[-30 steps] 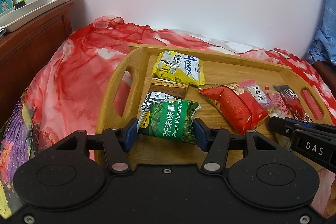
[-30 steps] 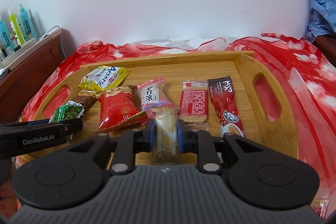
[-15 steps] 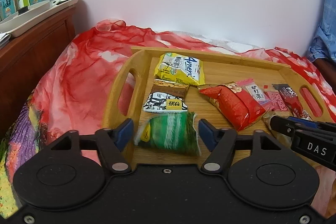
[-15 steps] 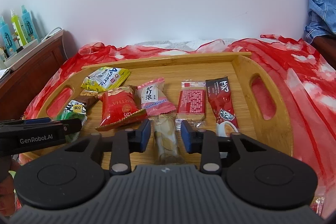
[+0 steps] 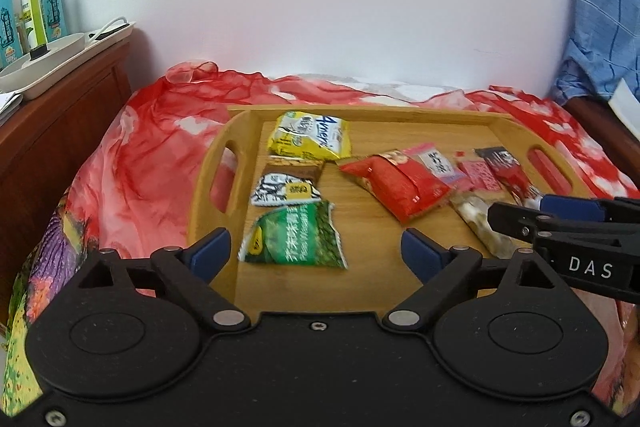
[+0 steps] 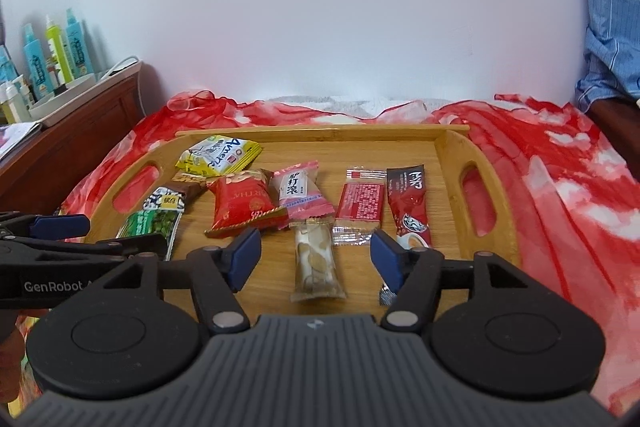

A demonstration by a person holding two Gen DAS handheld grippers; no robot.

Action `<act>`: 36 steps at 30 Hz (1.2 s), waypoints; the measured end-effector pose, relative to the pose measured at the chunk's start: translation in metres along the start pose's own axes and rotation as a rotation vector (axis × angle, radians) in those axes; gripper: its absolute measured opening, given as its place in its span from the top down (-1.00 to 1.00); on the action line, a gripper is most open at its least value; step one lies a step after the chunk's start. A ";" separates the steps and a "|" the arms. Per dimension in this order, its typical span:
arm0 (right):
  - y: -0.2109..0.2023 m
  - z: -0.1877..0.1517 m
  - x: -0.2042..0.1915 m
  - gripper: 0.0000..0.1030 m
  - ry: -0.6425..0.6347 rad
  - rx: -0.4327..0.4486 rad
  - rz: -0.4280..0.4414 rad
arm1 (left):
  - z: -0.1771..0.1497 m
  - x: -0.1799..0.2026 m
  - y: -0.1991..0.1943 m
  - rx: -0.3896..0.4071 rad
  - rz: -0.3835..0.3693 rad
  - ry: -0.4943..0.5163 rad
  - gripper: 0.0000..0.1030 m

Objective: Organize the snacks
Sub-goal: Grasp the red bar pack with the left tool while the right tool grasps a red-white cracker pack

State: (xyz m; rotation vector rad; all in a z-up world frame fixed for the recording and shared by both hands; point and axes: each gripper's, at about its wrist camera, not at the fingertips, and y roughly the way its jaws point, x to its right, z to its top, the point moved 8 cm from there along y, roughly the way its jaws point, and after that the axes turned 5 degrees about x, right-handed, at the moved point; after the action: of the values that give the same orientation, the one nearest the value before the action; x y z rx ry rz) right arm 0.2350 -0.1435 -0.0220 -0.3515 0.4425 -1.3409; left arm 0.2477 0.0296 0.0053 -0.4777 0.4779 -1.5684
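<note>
A wooden tray (image 5: 248,131) (image 6: 448,147) lies on a red cloth and holds several snack packs. My left gripper (image 5: 316,251) is open and empty, its jaws wide apart just behind a green wasabi pea pack (image 5: 294,237) (image 6: 150,227) lying flat at the tray's front left. My right gripper (image 6: 314,257) is open and empty around the near end of a clear nougat bar (image 6: 316,261) (image 5: 476,219) lying on the tray. Behind lie a yellow pack (image 5: 310,137), a black-and-white pack (image 5: 286,189), a red pack (image 6: 240,205), a pink pack (image 6: 298,195), a red wafer (image 6: 360,203) and a coffee stick (image 6: 408,203).
A dark wooden cabinet (image 5: 52,131) stands at the left with a white tray (image 5: 60,57) and bottles (image 5: 32,7) on top. A white wall is behind. Blue cloth (image 5: 604,7) hangs at the right. The red cloth (image 6: 568,187) covers the surface around the tray.
Both grippers opened. The left let go of the green pea pack and the right let go of the nougat bar; both packs now lie on the tray and the grippers pulled back.
</note>
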 end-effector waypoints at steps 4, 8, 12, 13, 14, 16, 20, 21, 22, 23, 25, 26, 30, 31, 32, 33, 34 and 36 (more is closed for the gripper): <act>-0.013 -0.005 -0.001 -0.46 -0.030 0.008 0.007 | -0.009 0.006 -0.011 -0.005 -0.019 -0.009 -0.79; -0.027 -0.013 -0.002 -0.46 -0.046 0.012 0.020 | -0.020 0.008 -0.024 0.009 -0.011 -0.010 -0.91; -0.041 -0.025 -0.002 -0.46 -0.058 0.014 0.029 | -0.031 0.010 -0.035 0.011 -0.021 0.003 -0.92; -0.044 -0.028 -0.002 -0.46 -0.060 0.014 0.031 | -0.034 0.010 -0.037 0.008 -0.024 0.003 -0.92; -0.047 -0.031 -0.001 -0.46 -0.059 0.012 0.034 | -0.037 0.011 -0.039 0.003 -0.028 0.003 -0.92; -0.051 -0.036 0.000 -0.46 -0.053 0.010 0.040 | -0.043 0.010 -0.042 -0.006 -0.033 0.003 -0.92; -0.059 -0.047 0.004 -0.46 -0.039 0.004 0.037 | -0.055 0.012 -0.048 -0.021 -0.045 0.007 -0.92; -0.061 -0.050 0.006 -0.46 -0.036 0.002 0.034 | -0.057 0.014 -0.049 -0.023 -0.047 0.010 -0.92; -0.061 -0.051 0.007 -0.46 -0.036 0.002 0.030 | -0.059 0.015 -0.050 -0.026 -0.050 0.011 -0.92; -0.063 -0.054 0.007 -0.46 -0.038 0.003 0.025 | -0.061 0.016 -0.052 -0.028 -0.054 0.011 -0.92; -0.068 -0.057 0.009 -0.46 -0.046 0.006 0.016 | -0.064 0.020 -0.054 -0.030 -0.065 0.011 -0.92; -0.072 -0.059 0.010 -0.46 -0.053 0.009 0.010 | -0.065 0.022 -0.057 -0.029 -0.074 0.010 -0.92; -0.084 -0.066 0.018 -0.46 -0.075 0.011 -0.029 | -0.070 0.031 -0.063 -0.027 -0.106 0.002 -0.45; -0.087 -0.067 0.021 -0.46 -0.074 0.012 -0.043 | -0.071 0.034 -0.064 -0.036 -0.118 -0.001 -0.17; -0.091 -0.067 0.024 -0.46 -0.071 0.014 -0.057 | -0.072 0.036 -0.065 -0.044 -0.132 -0.005 -0.08; -0.093 -0.067 0.028 -0.46 -0.068 0.017 -0.071 | -0.073 0.039 -0.065 -0.052 -0.149 -0.011 0.02; -0.096 -0.067 0.032 -0.46 -0.068 0.020 -0.094 | -0.075 0.041 -0.066 -0.058 -0.161 -0.017 0.02; -0.100 -0.066 0.040 -0.46 -0.069 0.025 -0.142 | -0.075 0.046 -0.067 -0.059 -0.166 -0.017 0.02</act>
State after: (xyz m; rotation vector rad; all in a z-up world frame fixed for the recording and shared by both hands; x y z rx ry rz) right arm 0.1238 -0.2020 -0.0343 -0.4136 0.3480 -1.4660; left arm 0.1477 -0.0116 -0.0178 -0.5878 0.4821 -1.7118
